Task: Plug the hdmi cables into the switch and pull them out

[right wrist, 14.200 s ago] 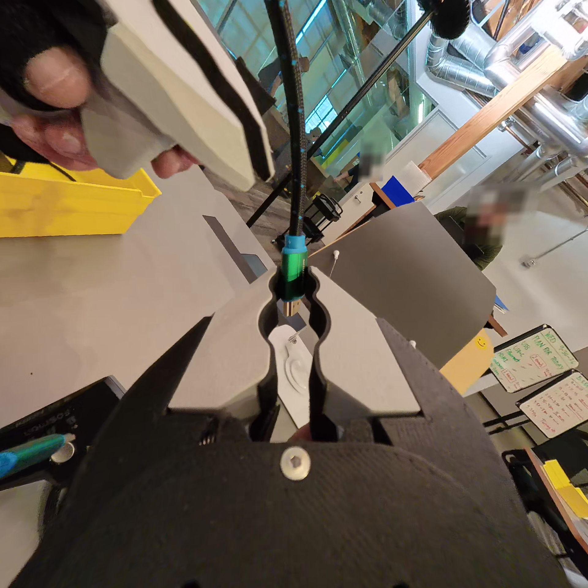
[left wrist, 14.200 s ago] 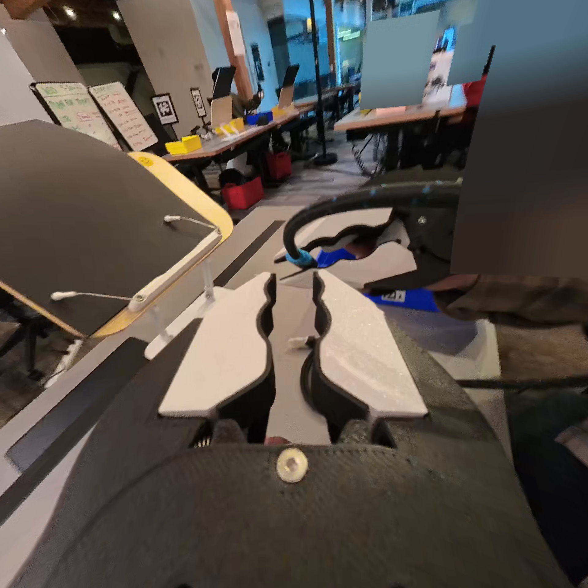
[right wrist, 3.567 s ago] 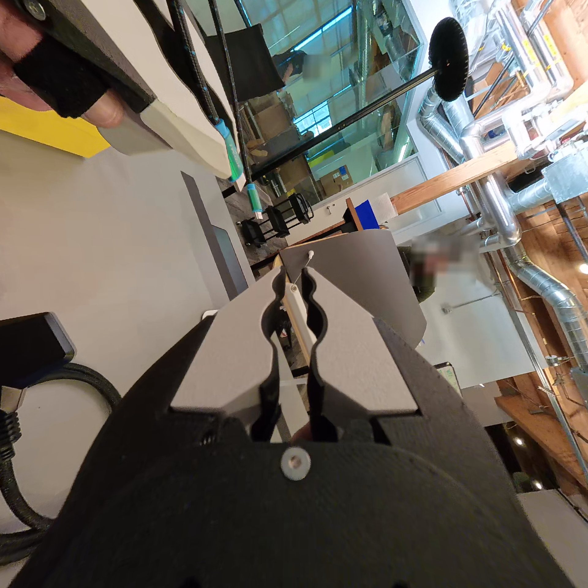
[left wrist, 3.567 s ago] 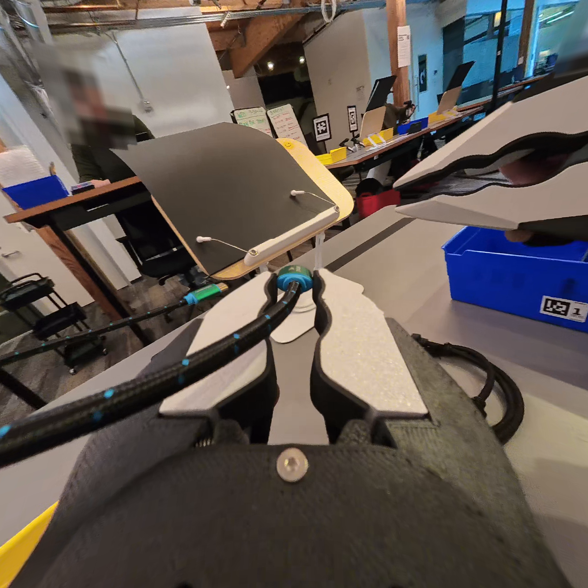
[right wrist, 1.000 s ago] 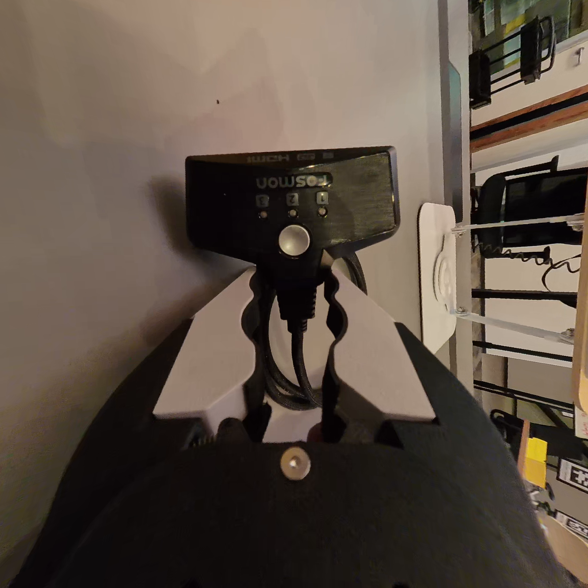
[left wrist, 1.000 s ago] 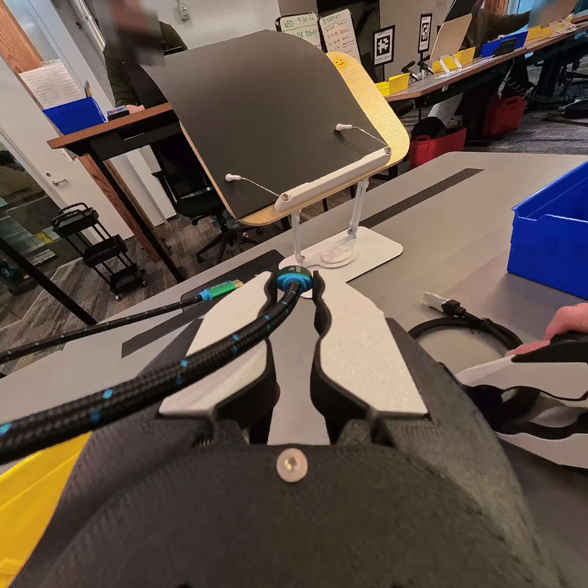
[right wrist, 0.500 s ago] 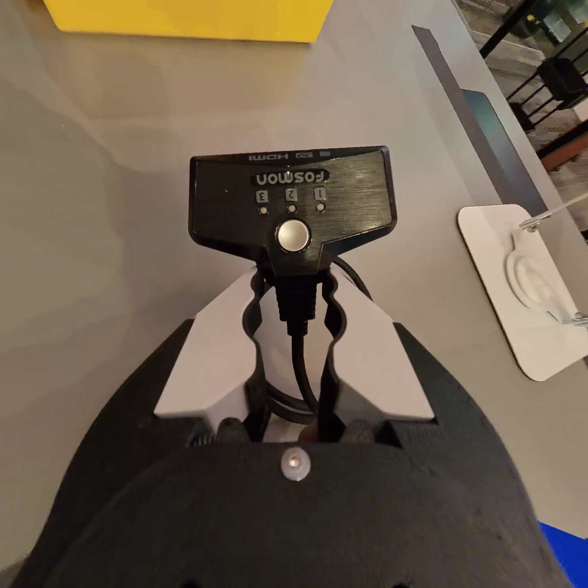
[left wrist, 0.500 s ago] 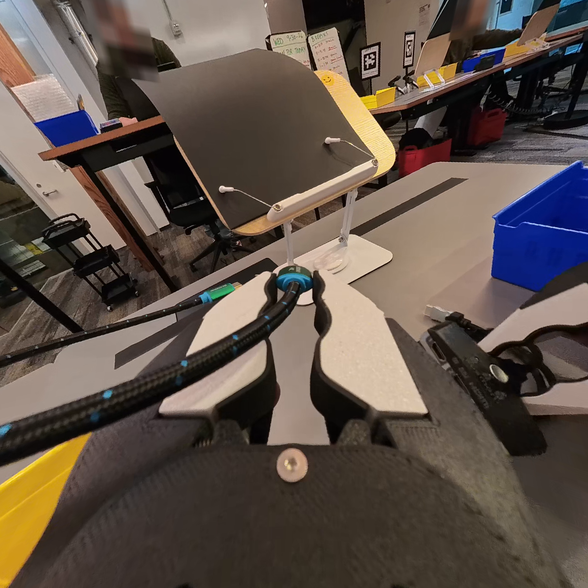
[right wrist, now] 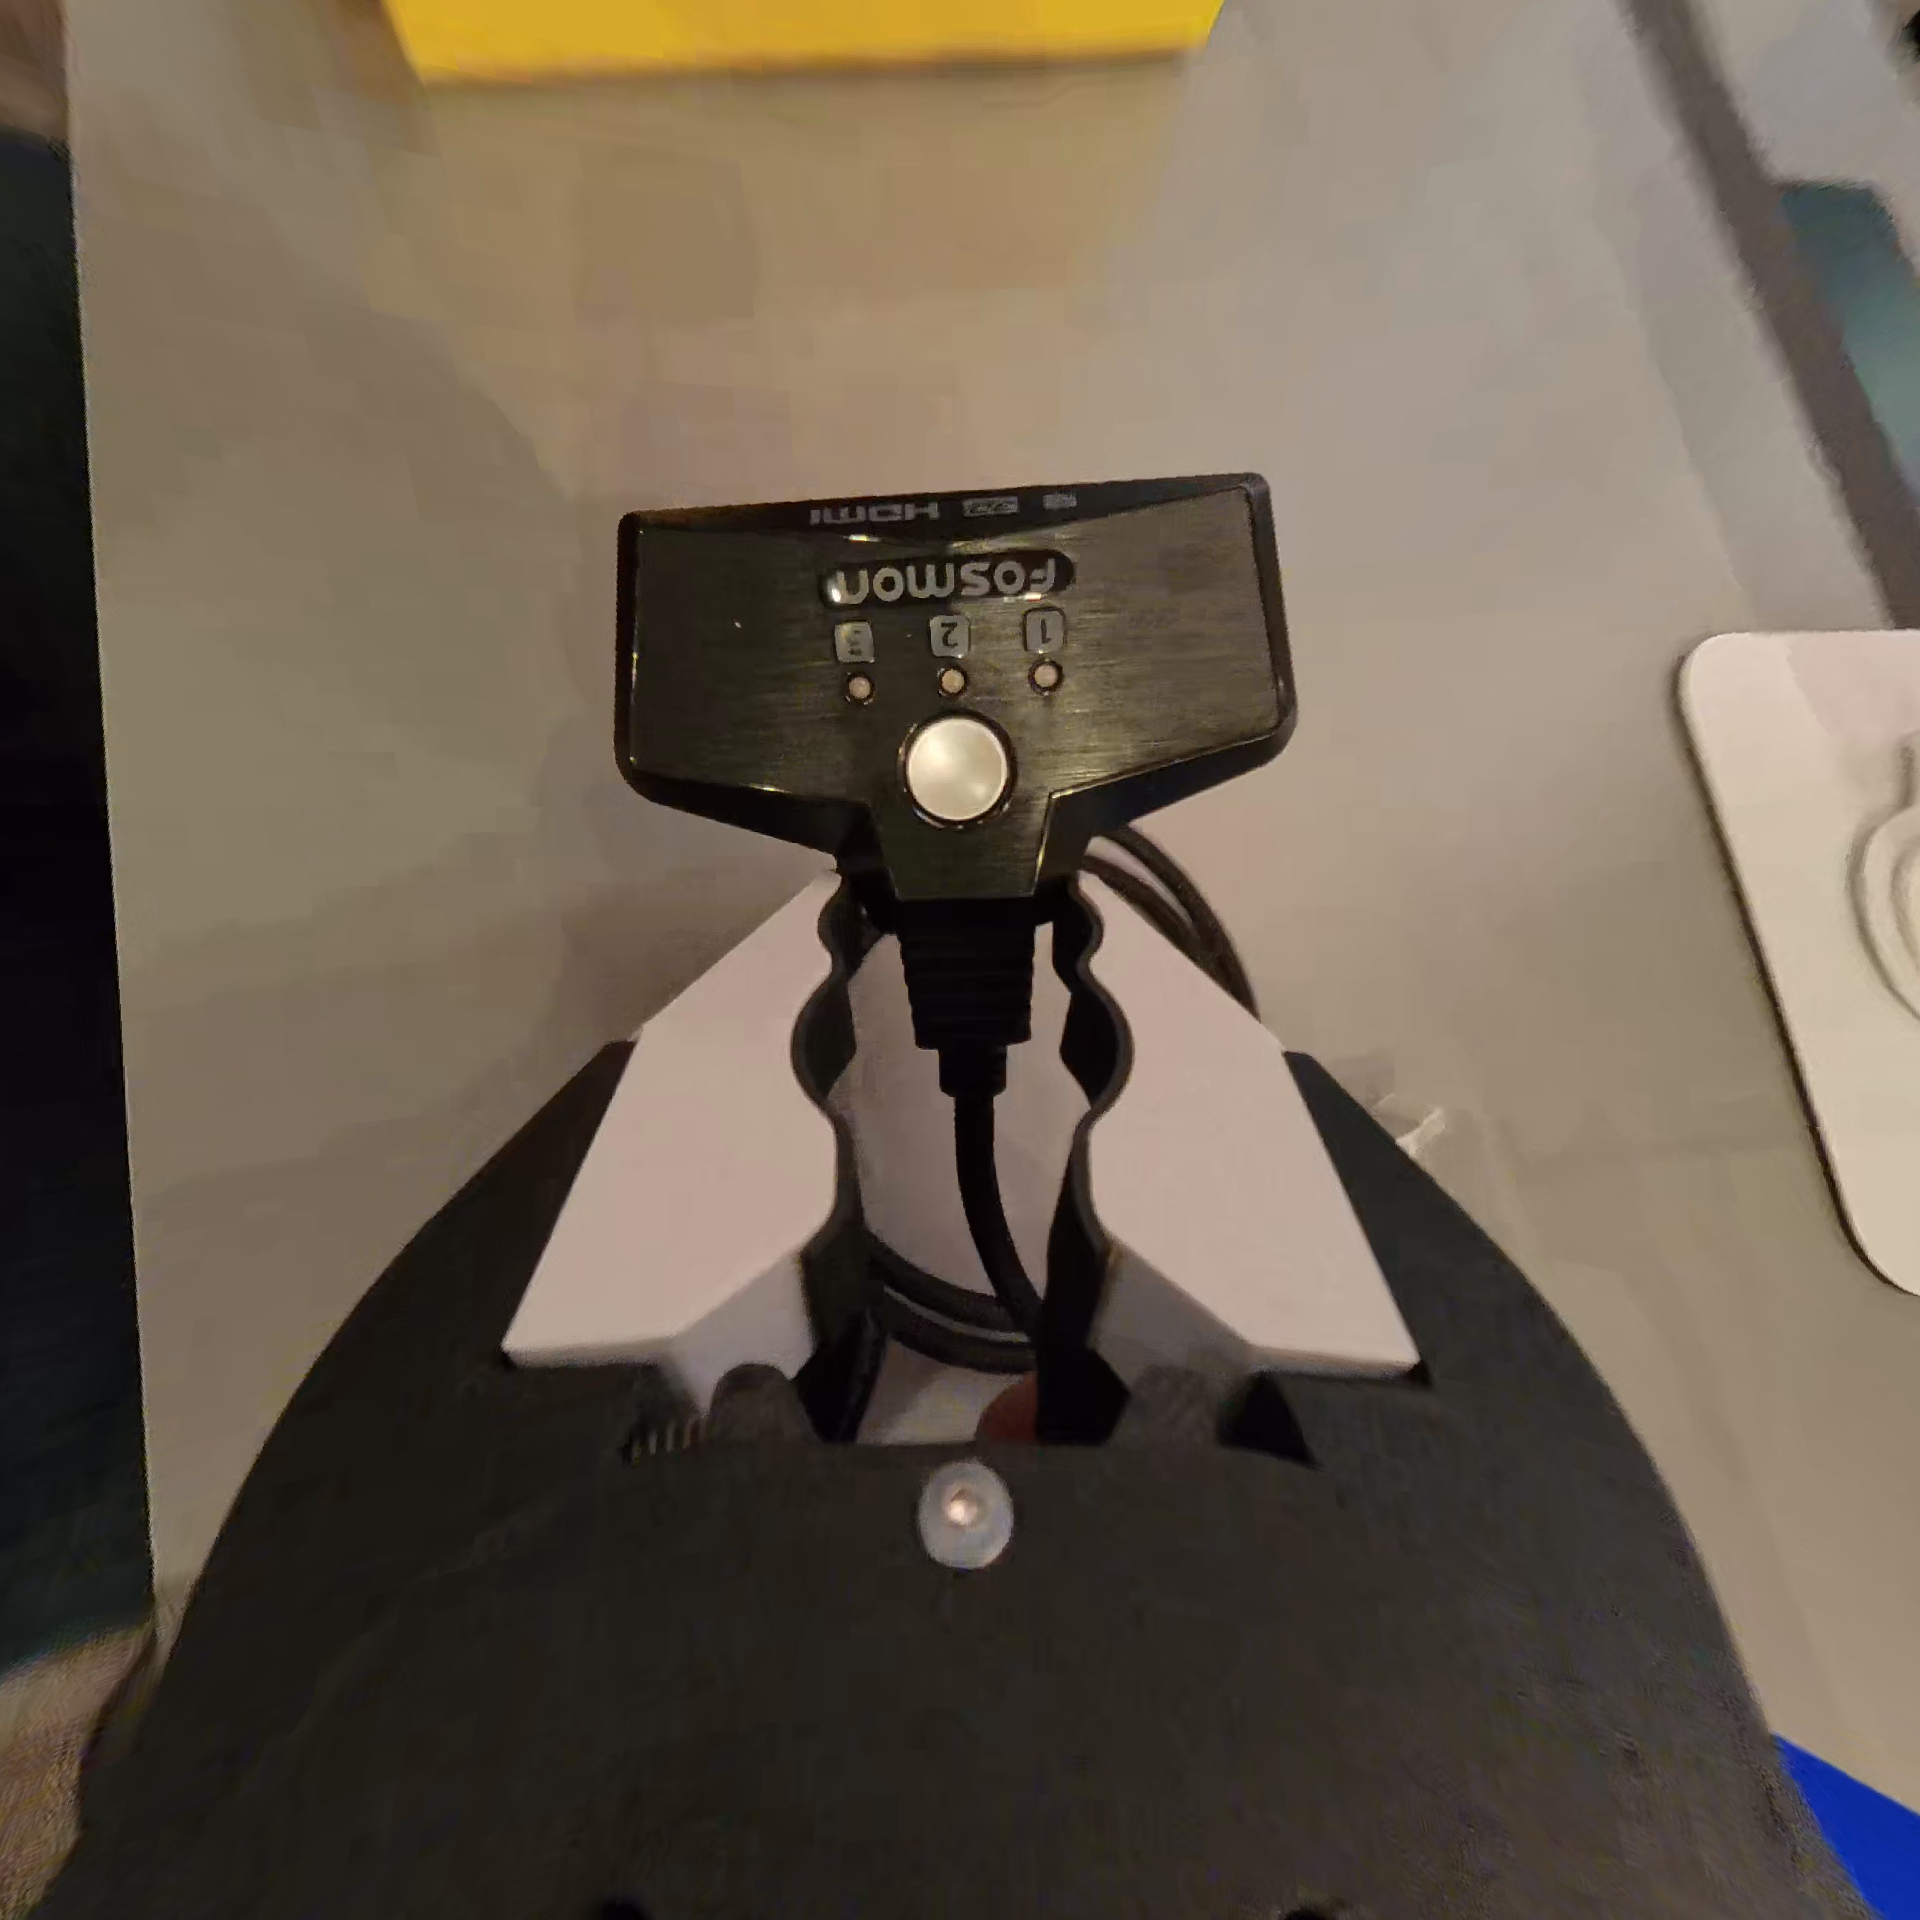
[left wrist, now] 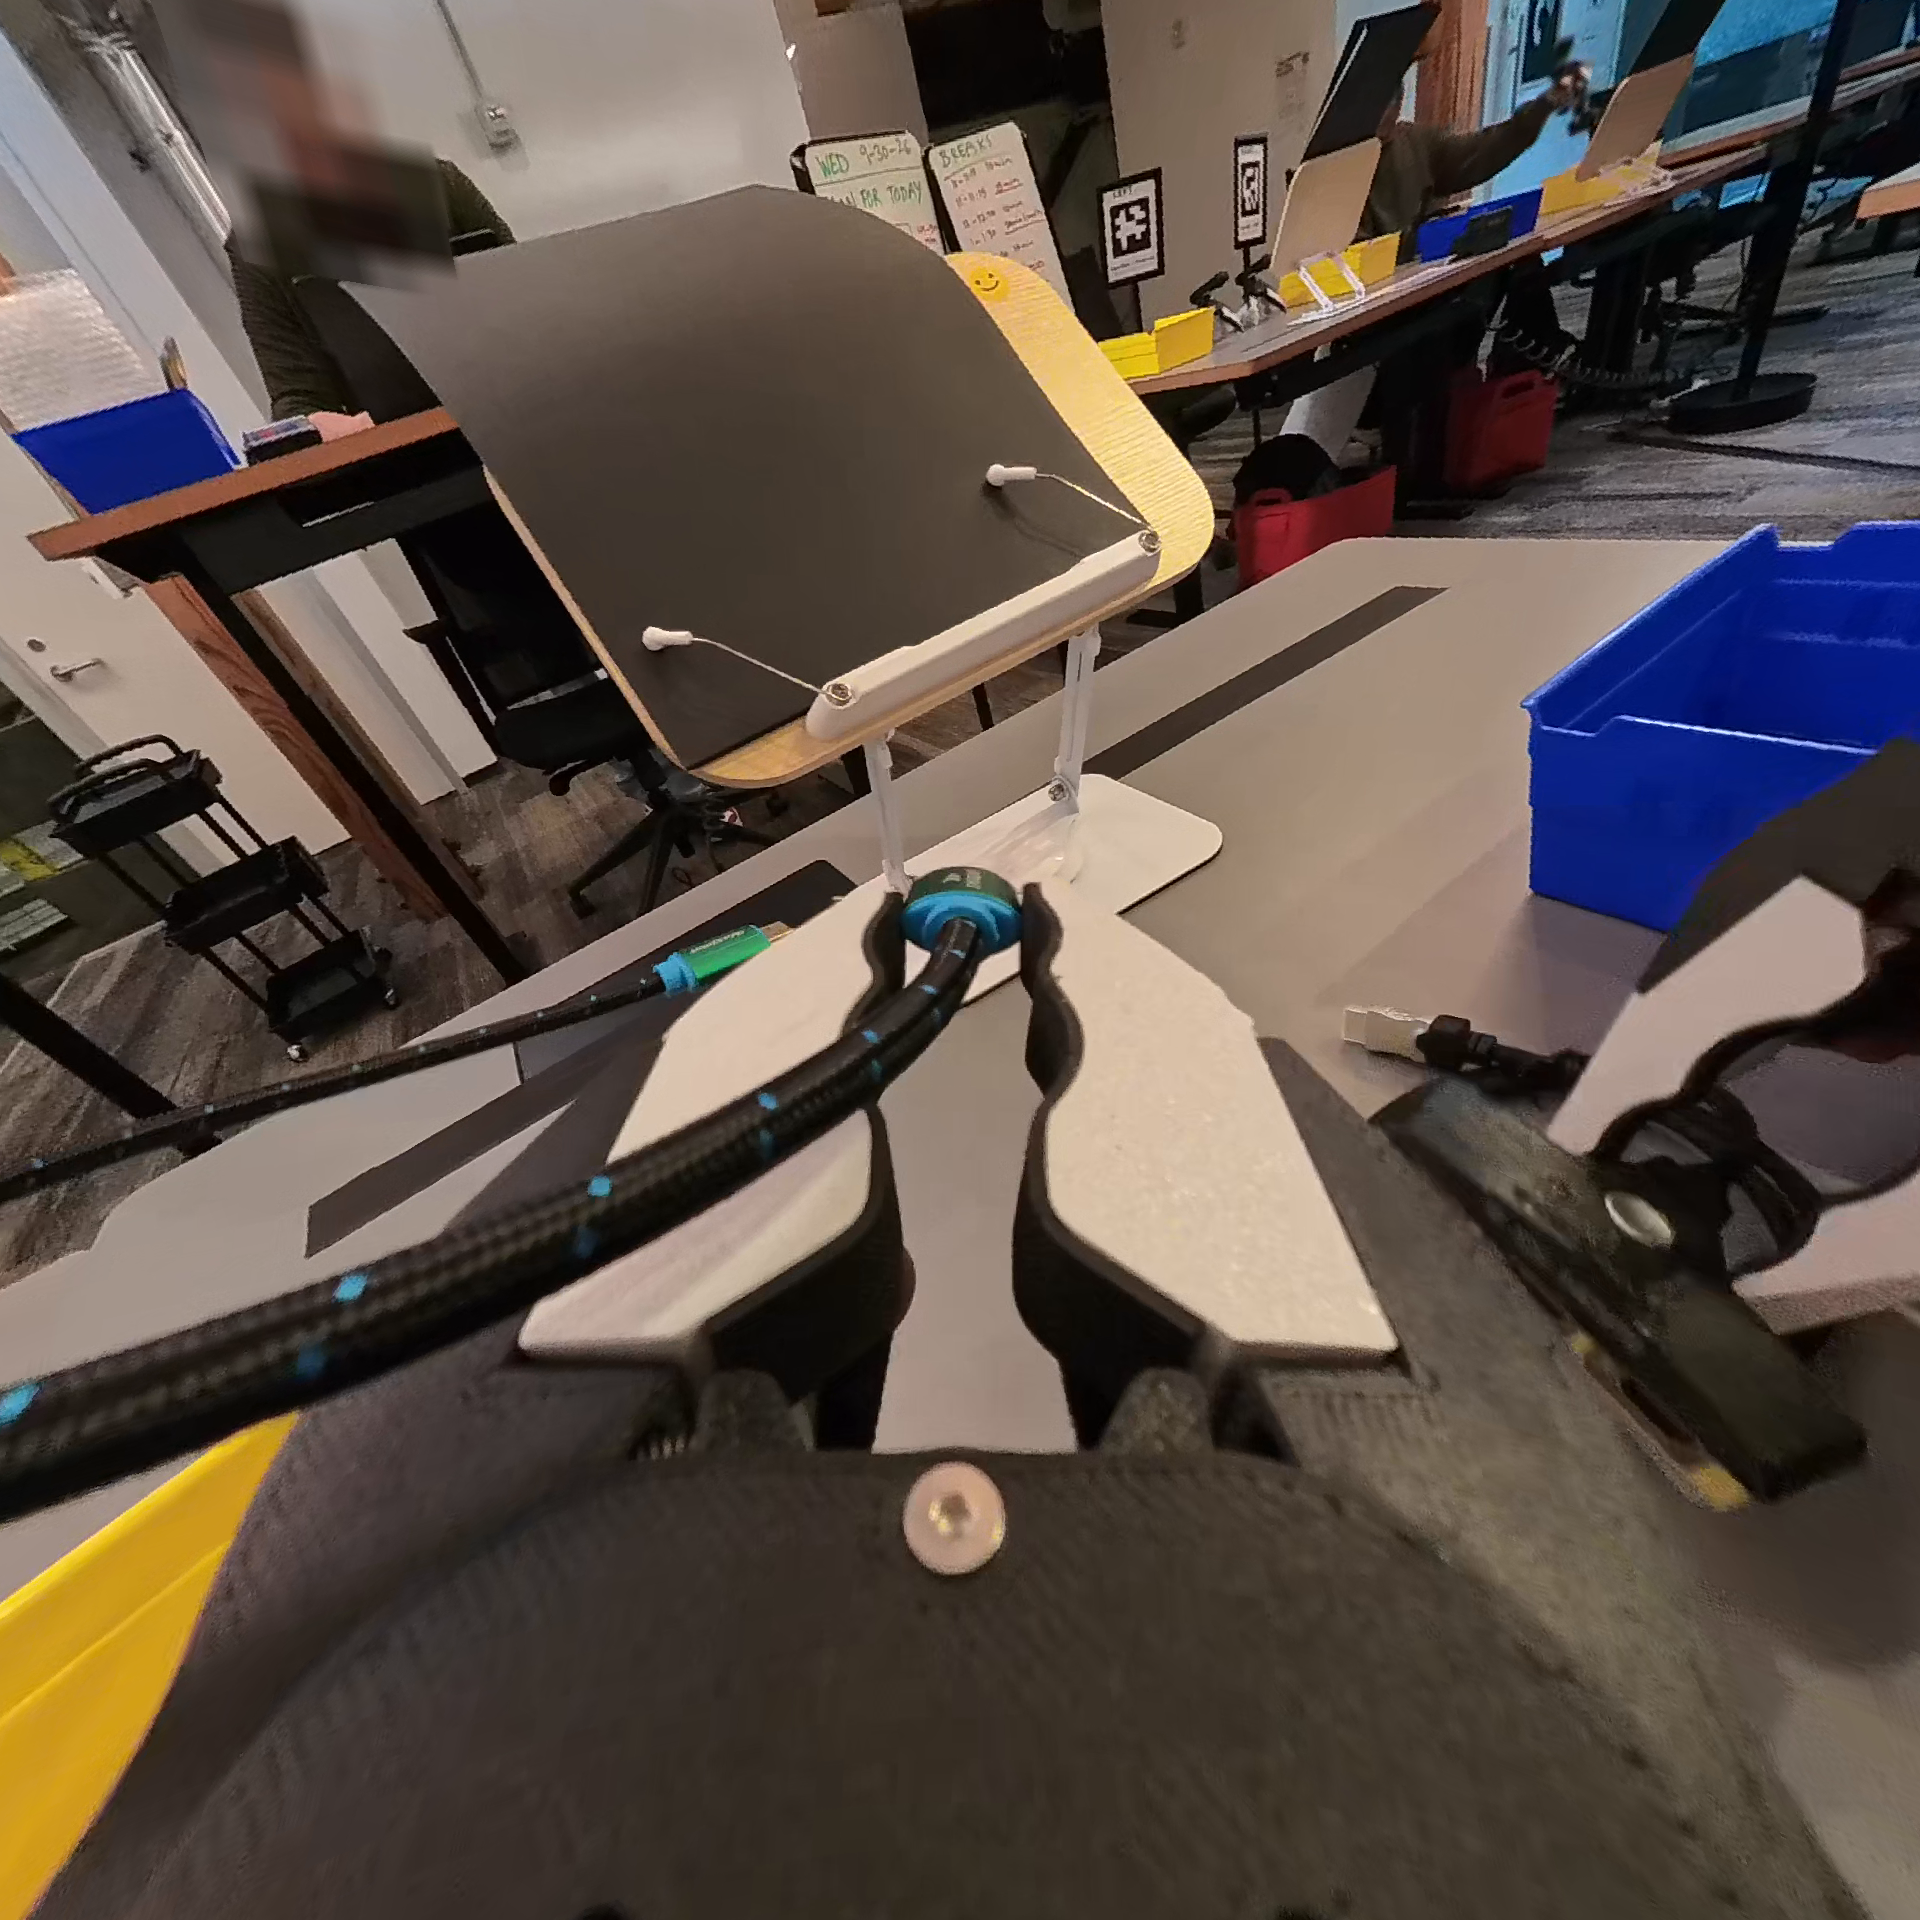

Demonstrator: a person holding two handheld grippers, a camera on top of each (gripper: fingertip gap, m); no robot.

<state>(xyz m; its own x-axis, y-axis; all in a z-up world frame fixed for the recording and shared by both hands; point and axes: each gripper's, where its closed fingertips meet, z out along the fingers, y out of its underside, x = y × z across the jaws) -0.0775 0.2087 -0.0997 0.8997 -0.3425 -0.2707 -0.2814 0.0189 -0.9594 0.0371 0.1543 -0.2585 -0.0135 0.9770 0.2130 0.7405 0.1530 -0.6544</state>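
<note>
My left gripper (left wrist: 956,925) is shut on the green and blue plug (left wrist: 961,896) of a black braided HDMI cable (left wrist: 436,1273) that trails off to the left. A second green plug (left wrist: 717,951) lies on the table beyond it. My right gripper (right wrist: 956,920) is shut on the narrow neck of the black HDMI switch (right wrist: 956,665), held above the table, its thin lead running back between the fingers. In the left wrist view the switch (left wrist: 1621,1299) and a right finger (left wrist: 1725,997) are close on the right. The lead's white-tipped plug (left wrist: 1377,1029) lies on the table.
A stand holding a black sheet (left wrist: 779,468) sits on a white base (left wrist: 1132,842) ahead, which also shows in the right wrist view (right wrist: 1818,935). A blue bin (left wrist: 1714,727) is at the right, a yellow bin (left wrist: 83,1662) at lower left and beyond the switch (right wrist: 800,36). My hands' fingertips stand some 20 cm from each other.
My right gripper has lifted the switch off the table, turned it and brought it close beside my left gripper. My left gripper has kept its hold on the plug and barely moved.
</note>
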